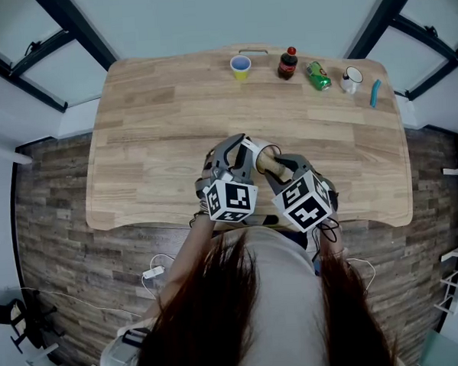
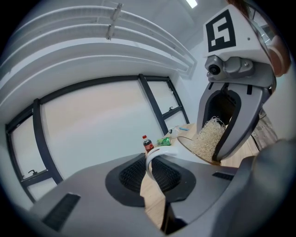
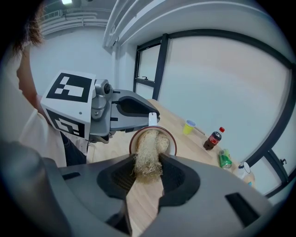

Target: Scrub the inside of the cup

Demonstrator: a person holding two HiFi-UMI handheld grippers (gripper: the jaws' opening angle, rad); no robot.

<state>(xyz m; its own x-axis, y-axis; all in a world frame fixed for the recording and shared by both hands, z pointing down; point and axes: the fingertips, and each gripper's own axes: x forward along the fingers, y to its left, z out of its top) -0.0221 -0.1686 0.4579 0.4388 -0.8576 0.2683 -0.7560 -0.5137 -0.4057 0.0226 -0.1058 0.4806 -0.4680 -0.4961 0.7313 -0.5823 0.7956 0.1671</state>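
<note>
A white cup (image 3: 170, 141) with a brown rim is held tilted above the table's front edge (image 1: 246, 219). My left gripper (image 2: 155, 169) is shut on its white handle (image 2: 157, 154); in the head view this gripper (image 1: 241, 153) is just left of the cup (image 1: 268, 149). My right gripper (image 3: 148, 170) is shut on a straw-coloured loofah scrubber (image 3: 148, 155) whose far end reaches into the cup's mouth. The left gripper view shows the scrubber (image 2: 208, 136) entering the cup between the right gripper's fingers (image 2: 231, 134). The cup's bottom is hidden.
Along the table's far edge stand a yellow paper cup (image 1: 240, 66), a cola bottle (image 1: 287, 64), a green can (image 1: 318, 76), a white mug (image 1: 351, 79) and a blue object (image 1: 374, 93). Wood floor surrounds the table.
</note>
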